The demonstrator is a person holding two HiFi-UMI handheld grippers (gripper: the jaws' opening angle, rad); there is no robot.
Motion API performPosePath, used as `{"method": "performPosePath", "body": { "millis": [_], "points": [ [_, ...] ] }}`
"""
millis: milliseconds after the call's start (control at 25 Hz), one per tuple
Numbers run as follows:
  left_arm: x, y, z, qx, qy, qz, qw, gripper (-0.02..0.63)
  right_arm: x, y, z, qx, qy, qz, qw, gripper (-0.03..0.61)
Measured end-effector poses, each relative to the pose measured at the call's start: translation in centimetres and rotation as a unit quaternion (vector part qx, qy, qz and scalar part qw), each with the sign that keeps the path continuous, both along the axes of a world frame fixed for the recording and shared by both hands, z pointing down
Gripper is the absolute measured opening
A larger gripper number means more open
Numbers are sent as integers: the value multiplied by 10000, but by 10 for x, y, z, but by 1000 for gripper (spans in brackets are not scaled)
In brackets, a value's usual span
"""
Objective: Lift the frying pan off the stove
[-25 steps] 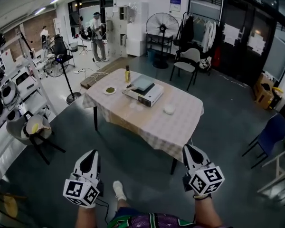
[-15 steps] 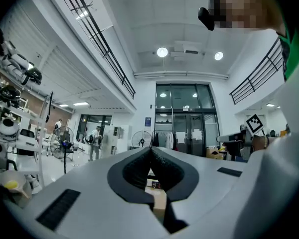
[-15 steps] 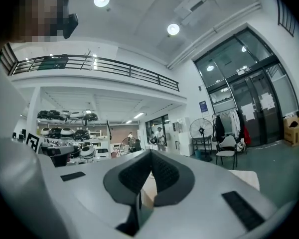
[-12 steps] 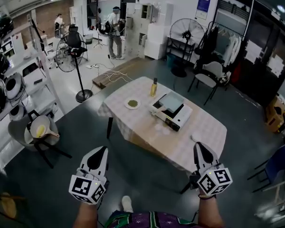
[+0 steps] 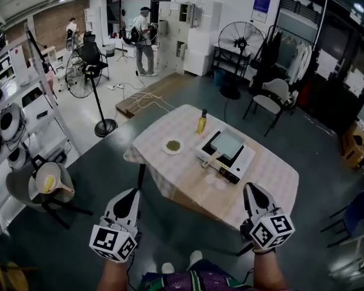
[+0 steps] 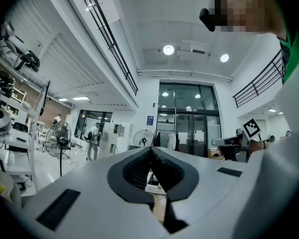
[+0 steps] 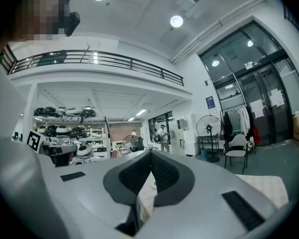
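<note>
A square grey frying pan [image 5: 229, 143] rests on a white portable stove [image 5: 241, 163] on the table [image 5: 170, 177] with the checked cloth, its handle pointing toward me. My left gripper [image 5: 131, 193] and right gripper [image 5: 250, 188] are held low in front of me, short of the table's near edge and well apart from the pan. Both are shut with nothing in them. In the left gripper view the left gripper [image 6: 150, 151] has its dark pads pressed together, as has the right gripper [image 7: 150, 154] in the right gripper view.
A yellow bottle [image 5: 202, 122] and a small plate [image 5: 172, 145] with something green stand on the table left of the stove. A standing fan [image 5: 85, 71], shelves and a chair [image 5: 45, 183] are at the left. More chairs [image 5: 272, 102] and people stand behind.
The table has come nearer and shifted toward the middle of the head view as I walked up. Both grippers stayed shut and kept their place in front of me.
</note>
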State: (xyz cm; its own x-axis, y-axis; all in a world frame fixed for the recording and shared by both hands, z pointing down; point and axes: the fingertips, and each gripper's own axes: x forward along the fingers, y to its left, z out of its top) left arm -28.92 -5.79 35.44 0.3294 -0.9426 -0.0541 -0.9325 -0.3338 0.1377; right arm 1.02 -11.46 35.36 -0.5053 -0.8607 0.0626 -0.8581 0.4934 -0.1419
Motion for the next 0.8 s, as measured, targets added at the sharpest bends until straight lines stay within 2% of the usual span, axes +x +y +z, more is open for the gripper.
{"method": "performPosePath", "body": {
  "millis": [200, 400, 600, 800],
  "points": [
    [22, -67, -6, 19, -3, 110, 9999, 23, 7, -66, -5, 41, -89, -104, 9999, 8],
    [64, -130, -24, 77, -137, 255, 9996, 23, 39, -119, -14, 175, -243, -209, 9993, 9],
    [95, -178, -20, 32, -285, 408, 9988, 23, 59, -155, -5, 201, -336, -127, 9992, 8],
    [103, -214, -10, -8, -310, 622, 9976, 23, 75, -178, -3, 316, -395, 216, 9985, 8]
  ]
}}
